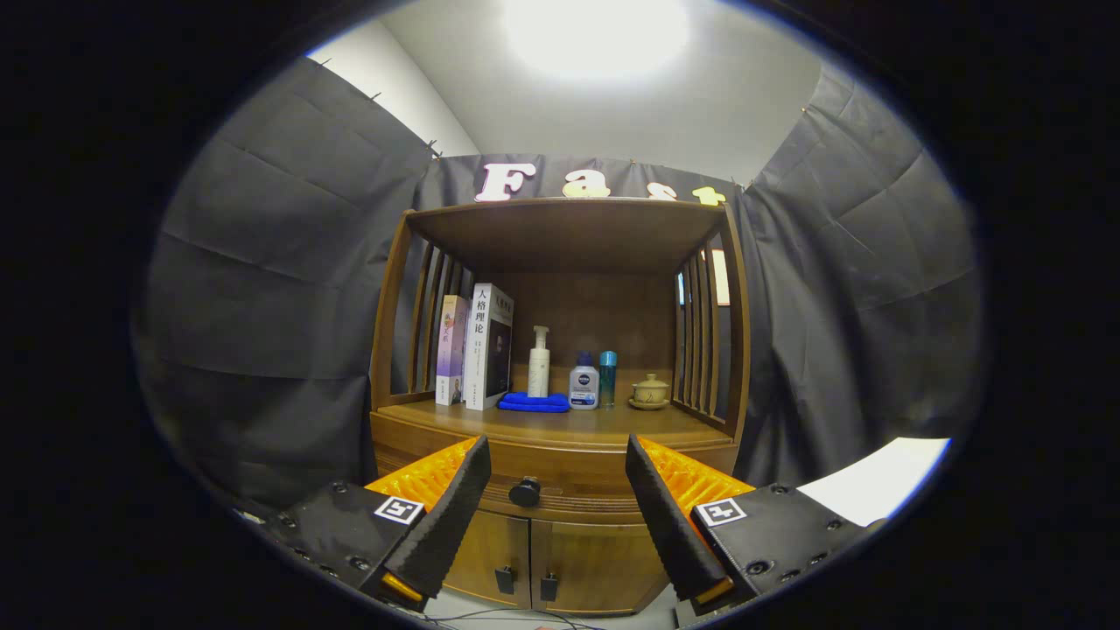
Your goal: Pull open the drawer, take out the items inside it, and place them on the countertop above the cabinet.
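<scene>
Gripper [556,459] released, fingers spread either side of the drawer knob [525,492] ahead; a misaligned closure could slip off the small knob.

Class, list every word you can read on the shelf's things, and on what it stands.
"人格理论": the white book, on its spine.
Too small to read: purple book, grey bottle.
No words: the tongs, open, with the drawer knob just ahead between them.
</scene>
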Demonstrator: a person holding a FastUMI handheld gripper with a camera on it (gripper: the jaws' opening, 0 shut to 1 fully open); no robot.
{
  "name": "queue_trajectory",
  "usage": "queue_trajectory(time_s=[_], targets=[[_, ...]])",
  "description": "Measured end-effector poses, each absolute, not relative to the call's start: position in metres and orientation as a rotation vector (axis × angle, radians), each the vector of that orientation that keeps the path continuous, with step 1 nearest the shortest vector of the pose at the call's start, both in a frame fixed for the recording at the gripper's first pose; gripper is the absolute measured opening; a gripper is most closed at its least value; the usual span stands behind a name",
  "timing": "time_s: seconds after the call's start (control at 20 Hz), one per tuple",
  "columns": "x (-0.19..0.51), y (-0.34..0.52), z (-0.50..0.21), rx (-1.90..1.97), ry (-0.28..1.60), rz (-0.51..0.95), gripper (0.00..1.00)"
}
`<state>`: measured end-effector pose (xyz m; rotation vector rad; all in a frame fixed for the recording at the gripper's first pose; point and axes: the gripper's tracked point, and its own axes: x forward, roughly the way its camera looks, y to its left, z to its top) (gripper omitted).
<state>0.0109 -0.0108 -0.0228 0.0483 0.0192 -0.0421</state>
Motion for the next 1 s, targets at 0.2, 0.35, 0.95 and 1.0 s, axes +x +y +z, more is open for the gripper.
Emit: queue_trajectory(time_s=[0.2,0.35,0.95,1.0], targets=[[0.029,-0.008,-0.034,0.071,0.032,-0.063,0.97],[0.049,-0.005,-0.047,0.068,0.066,-0.071,0.97],[0.124,0.017,-0.135,0.105,0.266,-0.083,0.97],[0.128,0.020,-0.141,0.094,0.274,-0.081,0.97]])
